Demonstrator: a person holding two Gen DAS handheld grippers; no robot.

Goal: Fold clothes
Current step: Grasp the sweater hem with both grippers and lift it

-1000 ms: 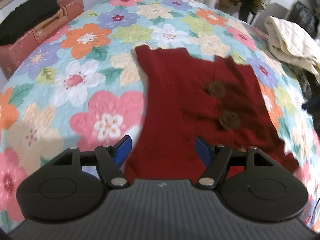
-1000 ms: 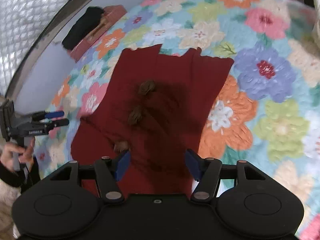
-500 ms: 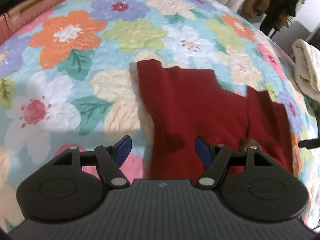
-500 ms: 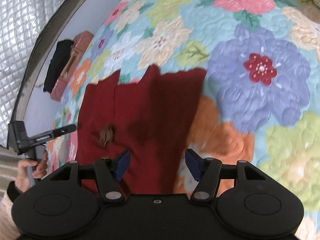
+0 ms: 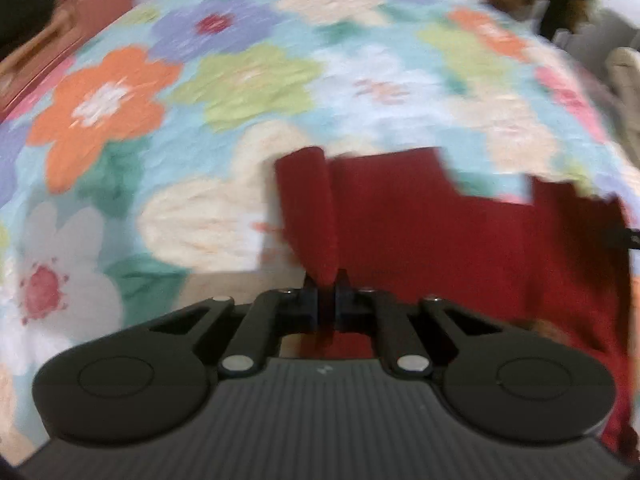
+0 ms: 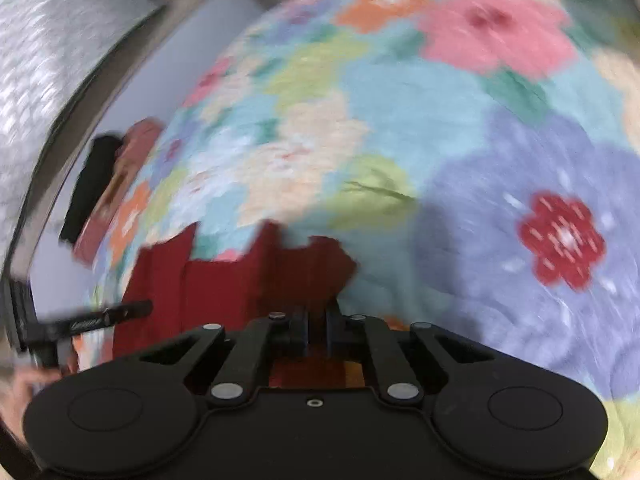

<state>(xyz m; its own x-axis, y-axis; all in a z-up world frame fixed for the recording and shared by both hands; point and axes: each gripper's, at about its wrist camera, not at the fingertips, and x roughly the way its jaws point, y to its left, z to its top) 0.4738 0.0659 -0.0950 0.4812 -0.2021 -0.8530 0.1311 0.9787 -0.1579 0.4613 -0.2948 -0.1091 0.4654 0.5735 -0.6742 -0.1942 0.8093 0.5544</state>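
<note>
A dark red garment lies on a flowered quilt. My left gripper is shut on the garment's left shoulder edge, and a lifted fold of red cloth rises from its jaws. My right gripper is shut on the garment's right shoulder edge. The left gripper also shows at the left edge of the right wrist view, held by a hand. Both views are blurred by motion.
A pink suitcase with black cloth on it stands at the bed's far left. Pale folded bedding and hanging clothes are at the far right. A quilted silver wall runs along the left of the right wrist view.
Both grippers have moved forward to the garment's top edge and closed on it. The left one has lifted a fold of cloth.
</note>
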